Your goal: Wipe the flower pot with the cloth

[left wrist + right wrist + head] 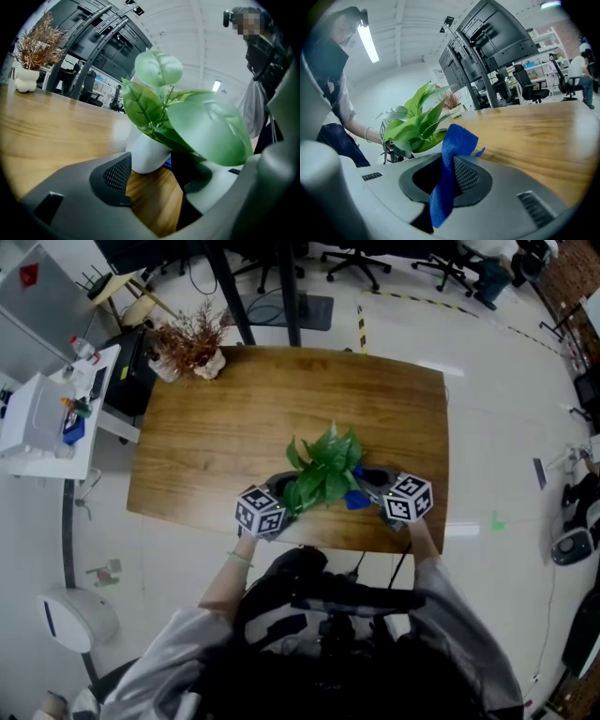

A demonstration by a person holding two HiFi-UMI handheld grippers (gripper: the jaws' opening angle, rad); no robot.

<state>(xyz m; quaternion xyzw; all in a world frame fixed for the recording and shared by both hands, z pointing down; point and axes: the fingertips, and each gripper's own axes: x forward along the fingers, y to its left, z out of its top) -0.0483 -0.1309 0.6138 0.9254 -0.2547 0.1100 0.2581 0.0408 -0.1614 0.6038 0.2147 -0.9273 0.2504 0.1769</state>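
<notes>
- Pinching the blue cloth (451, 157) between its closed jaws, the right gripper (443, 177) sits just to the right of the flower pot (147, 154). A free fold of the cloth stands up past the jaw tips towards the pot.
- The left gripper (157, 180) is on the pot's other side. Its jaws stand wide apart and the white pot is in the mouth between their tips. The left pad looks very near the pot wall, but nothing shows it being squeezed.
- The pot stands upright on the wooden table (206, 437). The green leaves (323, 465) spread over it, so it is almost hidden from the head view.
- Well beyond the pot, towards its left, a dried plant in a white vase (192, 352) stands untouched.
- Progress, as I judge it: picking up the cloth is done and it has been brought beside the pot, with the left gripper placed to steady the pot.
- I cannot tell whether the cloth is touching the pot wall. No view shows any change on the pot surface that would mark wiping done.
- What appears left is the wiping itself: pressing the fold against the wall and passing it round under the leaves, possibly with the left jaws bracing the pot.
</notes>
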